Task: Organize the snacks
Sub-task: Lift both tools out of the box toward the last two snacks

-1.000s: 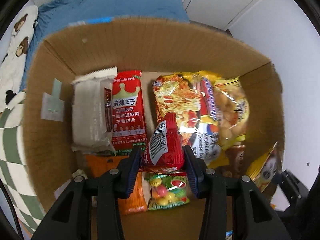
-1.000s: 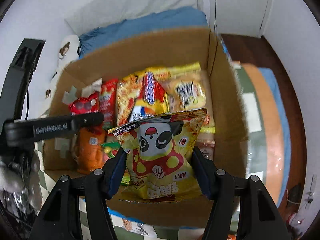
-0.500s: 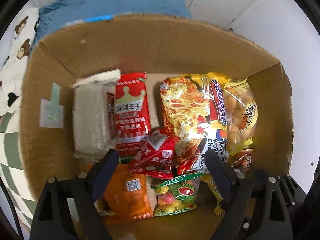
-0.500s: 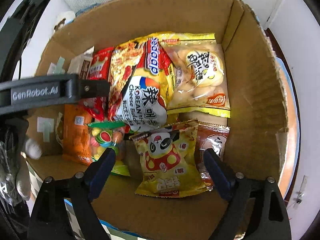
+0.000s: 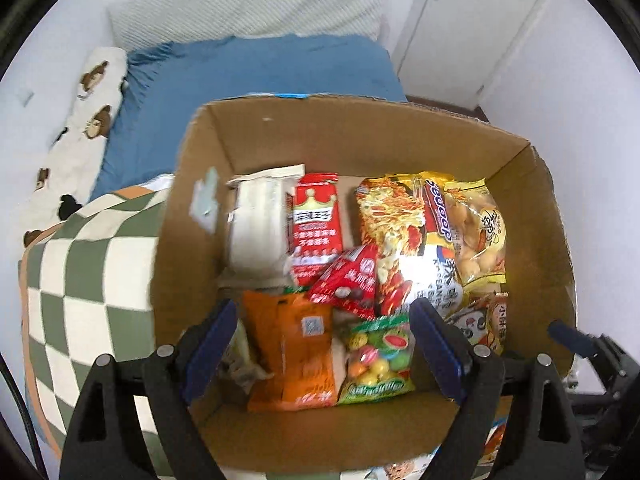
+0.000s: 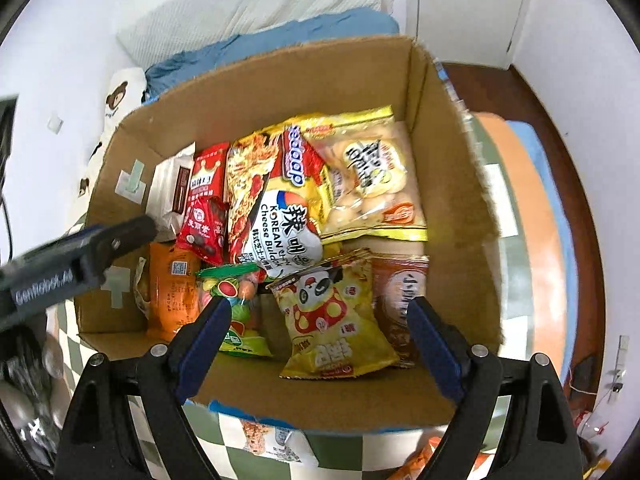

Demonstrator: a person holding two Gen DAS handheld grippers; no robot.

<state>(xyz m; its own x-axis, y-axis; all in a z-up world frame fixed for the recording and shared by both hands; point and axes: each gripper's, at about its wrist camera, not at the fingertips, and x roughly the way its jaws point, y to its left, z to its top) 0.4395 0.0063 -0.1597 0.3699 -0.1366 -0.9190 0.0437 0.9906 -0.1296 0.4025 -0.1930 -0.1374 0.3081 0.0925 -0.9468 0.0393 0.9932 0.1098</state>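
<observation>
- Nearest the right wrist lens: right gripper (image 6: 320, 320), blue-padded jaws spread wide, holding nothing, poised above the near end of the open brown cardboard box (image 6: 448, 152).
- Directly below that gap: yellow panda-print snack pouch (image 6: 336, 316), lying flat on the box floor, free of the pads; just beside it on the right, a brown foil packet (image 6: 400, 300).
- Nearest the left wrist lens: left gripper (image 5: 322, 344), jaws likewise wide apart and empty, above an orange crinkled packet (image 5: 296, 352) and a green bag of coloured candy balls (image 5: 376, 356).
- A little farther in: small red foil pouch (image 5: 348, 284), resting tilted across its neighbours, touched by neither pad.
- Handling, as a judgement: all pouches light, soft, air-puffed and slick; contents likely brittle, so a gentle pinch across the narrow width or on a crimped end seam would suit better than a squeeze on the belly.
- Farther still: tall red packet with a crown (image 5: 318, 216) beside a white paper-wrapped bar (image 5: 260, 228); to the right, large yellow-red noodle bag (image 6: 276, 200) overlapped by a clear yellow-edged bag of pale puffs (image 6: 368, 184).
- Beyond the box: green-and-cream chequered blanket (image 5: 92, 276), blue bedding (image 5: 256, 68), white door (image 5: 480, 20).
</observation>
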